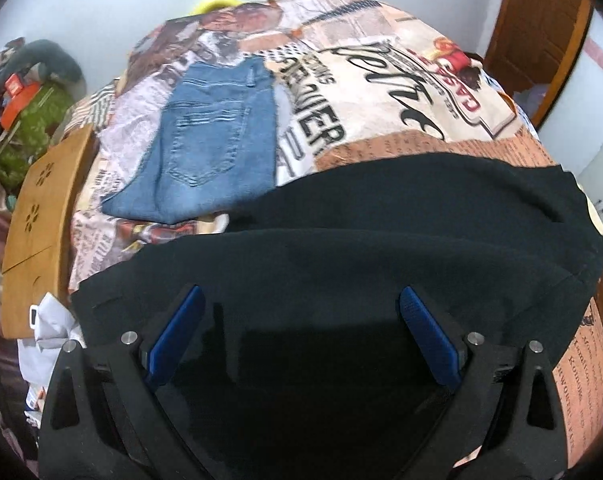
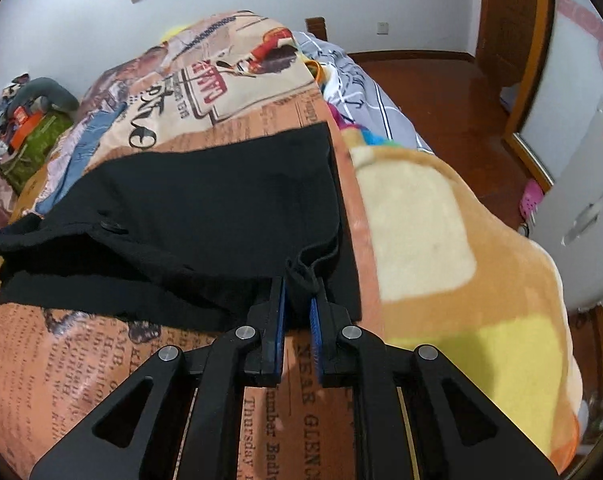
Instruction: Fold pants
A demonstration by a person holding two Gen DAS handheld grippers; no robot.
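Black pants (image 1: 381,240) are lying nearest, spread across the near edge of a bed under one printed cover (image 1: 381,92). One pair is black; one folded pair of jeans (image 1: 205,148) is lying toward the far left of the bed, well apart from the grippers. Two grippers are showing. Left gripper (image 1: 301,332) is hanging over the black cloth with its blue pads spread wide and nothing between them. Right gripper (image 2: 298,312) is pinching a bunched edge of the pants at the right side of the bed, its pads nearly together with cloth between. Readable print on the cover is including "Thursday" and "NEAR GLEN". One tan and yellow blanket (image 2: 461,260) is lying beside the pants at the right edge. One wooden board (image 1: 41,232) is standing at the left edge.
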